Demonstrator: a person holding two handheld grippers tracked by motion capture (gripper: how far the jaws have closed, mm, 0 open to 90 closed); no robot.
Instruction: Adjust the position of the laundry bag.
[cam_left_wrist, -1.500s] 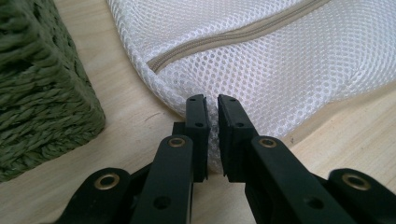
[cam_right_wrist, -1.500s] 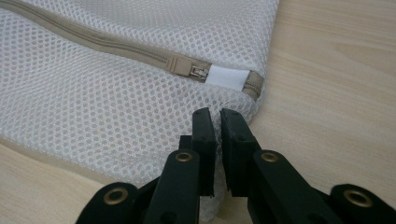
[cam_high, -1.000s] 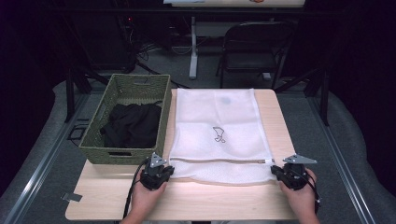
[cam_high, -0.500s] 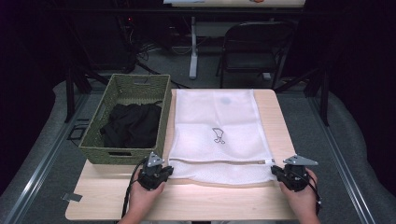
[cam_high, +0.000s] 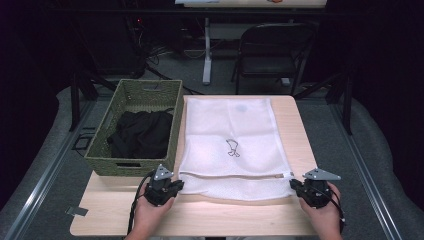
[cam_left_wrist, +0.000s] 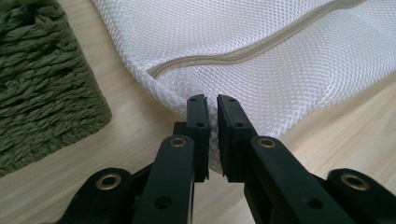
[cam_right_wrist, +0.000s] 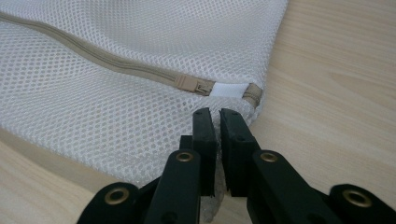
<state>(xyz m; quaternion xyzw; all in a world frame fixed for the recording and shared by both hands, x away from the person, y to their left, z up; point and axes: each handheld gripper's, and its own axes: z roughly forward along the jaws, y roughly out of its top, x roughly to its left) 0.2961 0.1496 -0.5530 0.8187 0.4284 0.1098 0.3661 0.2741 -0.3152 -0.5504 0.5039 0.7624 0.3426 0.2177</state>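
Woven green basket (cam_high: 102, 150) stands at the left of the wooden table (cam_high: 210, 220), holding a heap of dark clothing (cam_high: 140, 135); its contents cannot be told apart further. Just beside it on the right, a white mesh laundry bag (cam_high: 230, 135) lies flat on the table, apparently empty, its zipper (cam_high: 235, 175) running across near the front edge, slider (cam_right_wrist: 189, 83) at the right end. Left gripper (cam_high: 172, 187) pinches the bag's near-left corner, mesh caught between pressed jaws. Right gripper (cam_high: 296, 187) likewise pinches the near-right corner, just below the zipper end. Judgement: the bag is light, limp and likely to sag between grips; corners and the zipper seam give the firmest hold, the open mesh may snag or slip
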